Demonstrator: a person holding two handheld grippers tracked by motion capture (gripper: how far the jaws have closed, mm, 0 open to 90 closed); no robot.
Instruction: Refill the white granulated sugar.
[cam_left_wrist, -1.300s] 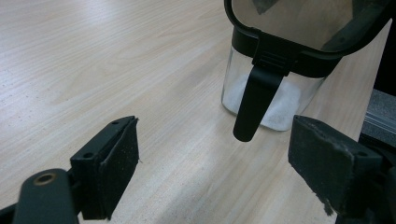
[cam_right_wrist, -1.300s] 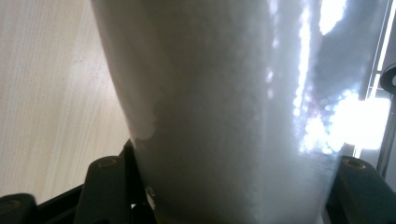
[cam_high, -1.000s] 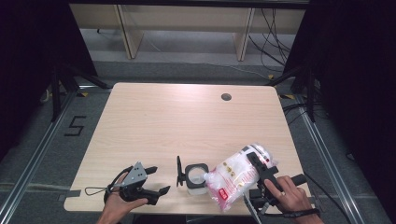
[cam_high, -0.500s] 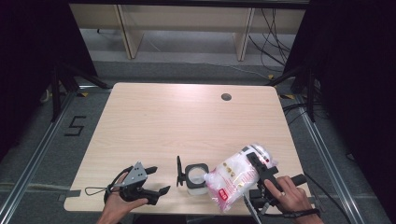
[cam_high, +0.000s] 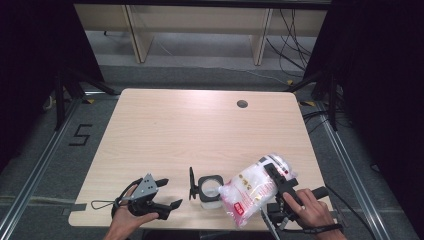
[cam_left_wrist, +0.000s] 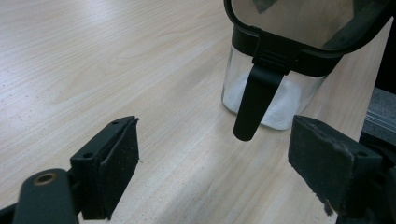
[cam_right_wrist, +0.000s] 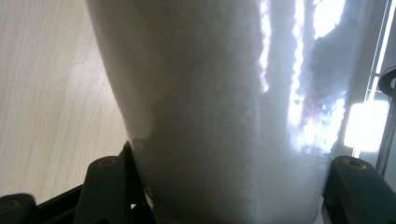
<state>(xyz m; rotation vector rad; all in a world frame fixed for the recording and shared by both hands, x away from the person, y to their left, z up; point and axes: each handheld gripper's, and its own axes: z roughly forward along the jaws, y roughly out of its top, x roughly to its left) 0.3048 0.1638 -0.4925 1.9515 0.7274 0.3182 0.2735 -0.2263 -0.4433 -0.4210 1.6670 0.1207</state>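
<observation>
Two handheld grippers work at the near edge of a pale wooden table (cam_high: 200, 130). At the near right, the right gripper (cam_high: 272, 172) has its jaws clamped around a clear plastic bag (cam_high: 252, 187) of white granules, tilted so its lower end leans toward a small clear container (cam_high: 209, 189) with a black rim, just beside it. The container's hinged black lid (cam_high: 191, 183) stands open on its left side, and a shallow white layer lies inside. At the near left, the left gripper (cam_high: 167, 192) rests on the table with jaws spread apart and empty, near the container. This looks like the pouring step; next, the bag's mouth likely needs steadying over the opening. Farther off, a round cable hole (cam_high: 242, 104) marks the tabletop.
</observation>
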